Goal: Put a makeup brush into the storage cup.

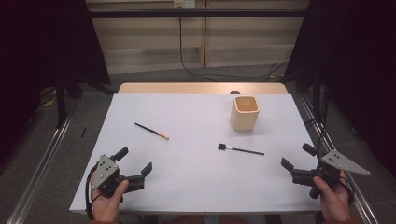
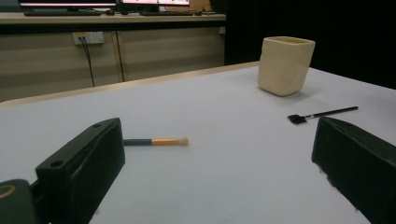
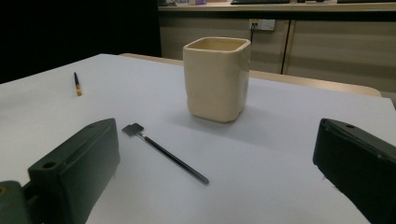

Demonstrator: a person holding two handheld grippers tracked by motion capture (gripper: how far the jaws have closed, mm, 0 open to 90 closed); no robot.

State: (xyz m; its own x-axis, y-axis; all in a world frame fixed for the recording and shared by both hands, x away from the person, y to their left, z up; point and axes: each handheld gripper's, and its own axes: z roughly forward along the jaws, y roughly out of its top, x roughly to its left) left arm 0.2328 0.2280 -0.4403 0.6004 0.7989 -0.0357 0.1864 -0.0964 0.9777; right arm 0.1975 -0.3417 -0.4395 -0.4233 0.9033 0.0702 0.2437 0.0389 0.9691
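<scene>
A cream square cup [image 1: 244, 112] [image 2: 285, 65] [image 3: 216, 78] stands upright at the back right of the white table top [image 1: 196, 163]. A brush with an orange ferrule [image 1: 152, 131] [image 2: 155, 141] [image 3: 77, 84] lies left of centre. A black brush with a flat dark head [image 1: 240, 150] [image 2: 322, 113] [image 3: 164, 152] lies in front of the cup. My left gripper [image 1: 135, 161] [image 2: 219, 172] rests open at the near left corner, with nothing between its jaws. At the near right edge my right gripper [image 1: 299, 156] [image 3: 217, 172] is open and holds nothing.
A wooden strip [image 1: 201, 88] runs along the table's far edge. Metal rails [image 1: 42, 158] flank the table on the floor. A black cable [image 1: 187, 65] hangs from a wall socket behind. Dark curtains stand at both sides.
</scene>
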